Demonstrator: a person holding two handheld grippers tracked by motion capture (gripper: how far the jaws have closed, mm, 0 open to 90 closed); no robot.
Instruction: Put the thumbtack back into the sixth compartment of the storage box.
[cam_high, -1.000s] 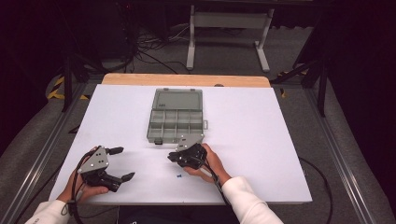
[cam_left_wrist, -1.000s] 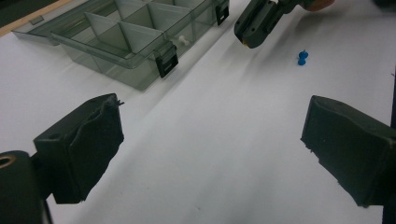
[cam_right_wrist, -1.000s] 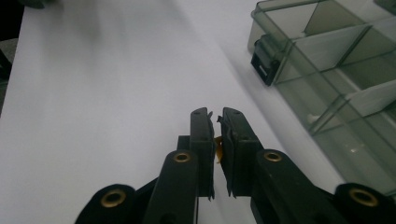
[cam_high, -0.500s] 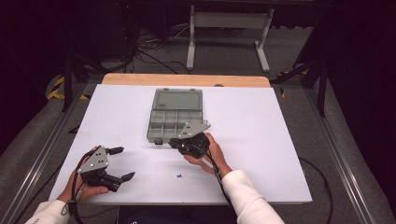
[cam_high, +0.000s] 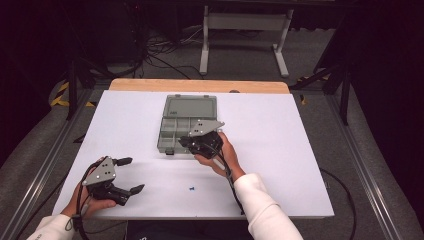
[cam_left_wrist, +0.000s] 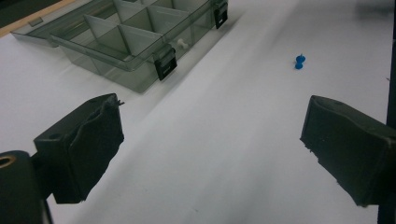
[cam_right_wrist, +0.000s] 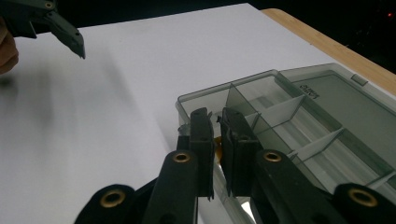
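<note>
Up close, the right gripper (cam_right_wrist: 215, 135) has its two black jaws drawn nearly together, with only a thin slot between the pads; a speck of yellow-orange shows in that slot, too small to name, and whether the pads pinch it I cannot tell. The jaw tips hang over the near corner compartment of the open organiser box (cam_right_wrist: 299, 116), at its front wall. In the high view this gripper (cam_high: 184, 141) sits above the near edge of the box (cam_high: 187, 107), jaws pointing toward the table's left edge, its grey three-cornered plate tilted up on top. The right hand (cam_high: 220, 152) wraps the body from behind, wrist bent, and the white-sleeved forearm runs back to the table's near edge, right of its middle.

The left gripper (cam_left_wrist: 210, 140) has its jaws spread wide with nothing between the pads but bare white tabletop. In the high view it (cam_high: 129, 175) lies low near the table's near left corner, jaws aimed toward the right edge, the left hand (cam_high: 92, 200) closed round its body and the forearm crossing the near edge.

A small blue push pin (cam_high: 191, 188) lies alone on the white table (cam_high: 300, 150), close to the near edge and about midway along it, between the two grippers and well apart from both. From the left gripper view the pin (cam_left_wrist: 299, 61) lies beyond the open jaws, with the box (cam_left_wrist: 126, 42) farther off, its black latches facing the camera. The box lies at the table's middle, lid folded back toward the far edge.
</note>
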